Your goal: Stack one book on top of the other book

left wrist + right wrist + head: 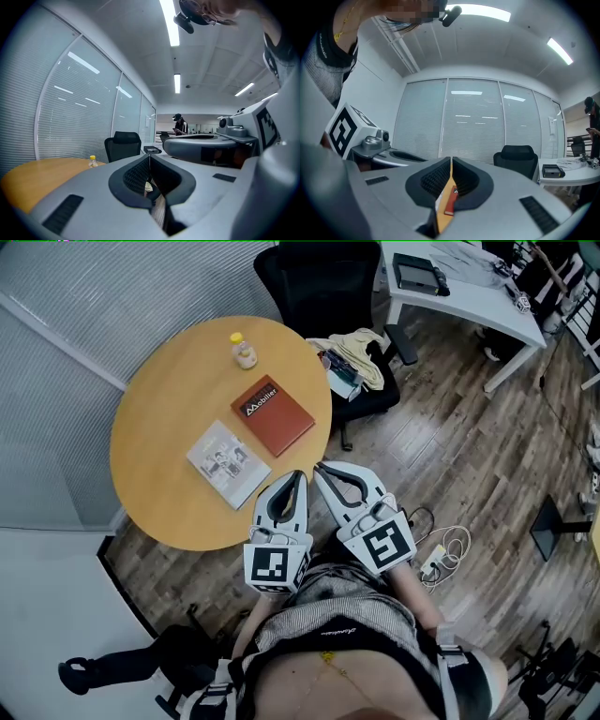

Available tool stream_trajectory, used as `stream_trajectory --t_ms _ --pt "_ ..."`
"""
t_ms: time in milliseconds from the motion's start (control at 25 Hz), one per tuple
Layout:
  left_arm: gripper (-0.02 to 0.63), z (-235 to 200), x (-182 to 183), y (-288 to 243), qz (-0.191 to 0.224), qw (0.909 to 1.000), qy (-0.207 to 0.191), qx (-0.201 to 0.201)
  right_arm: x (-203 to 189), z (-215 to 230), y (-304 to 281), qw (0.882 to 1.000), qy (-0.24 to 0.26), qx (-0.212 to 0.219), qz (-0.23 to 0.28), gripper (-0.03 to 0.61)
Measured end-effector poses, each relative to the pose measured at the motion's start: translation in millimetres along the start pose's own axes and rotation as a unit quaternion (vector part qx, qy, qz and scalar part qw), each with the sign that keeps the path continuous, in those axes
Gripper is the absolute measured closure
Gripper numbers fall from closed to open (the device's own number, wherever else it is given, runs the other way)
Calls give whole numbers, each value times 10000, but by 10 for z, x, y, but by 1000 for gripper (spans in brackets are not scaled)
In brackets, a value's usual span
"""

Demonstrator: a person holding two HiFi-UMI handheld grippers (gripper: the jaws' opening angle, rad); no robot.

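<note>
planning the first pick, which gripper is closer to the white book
Left. The left gripper sits just to the right of the white book in the head view; the right gripper is farther right, beyond the left one.

My left gripper and right gripper are pale grey shells with black ribbed jaws. Each carries a white cube with black square markers. I wear a grey speckled top.
</note>
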State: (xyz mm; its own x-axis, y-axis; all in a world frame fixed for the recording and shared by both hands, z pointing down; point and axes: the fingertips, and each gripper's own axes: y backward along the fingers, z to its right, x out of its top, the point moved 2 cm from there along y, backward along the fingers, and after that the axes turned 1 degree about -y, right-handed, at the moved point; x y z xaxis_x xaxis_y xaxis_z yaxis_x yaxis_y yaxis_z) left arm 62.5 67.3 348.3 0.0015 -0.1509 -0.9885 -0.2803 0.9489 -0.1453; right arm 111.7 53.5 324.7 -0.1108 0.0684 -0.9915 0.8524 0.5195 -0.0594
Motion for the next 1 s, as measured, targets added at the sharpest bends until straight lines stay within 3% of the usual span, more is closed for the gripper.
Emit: stream_trajectory --t_ms 600,1000 --pt "591 162 50 -482 21 9988 6 499 -101 551 -8 9989 10 465 82 551" --pt "591 105 -26 -517 -48 9965 177 821 -188 616 -71 9972 -87 732 91 551"
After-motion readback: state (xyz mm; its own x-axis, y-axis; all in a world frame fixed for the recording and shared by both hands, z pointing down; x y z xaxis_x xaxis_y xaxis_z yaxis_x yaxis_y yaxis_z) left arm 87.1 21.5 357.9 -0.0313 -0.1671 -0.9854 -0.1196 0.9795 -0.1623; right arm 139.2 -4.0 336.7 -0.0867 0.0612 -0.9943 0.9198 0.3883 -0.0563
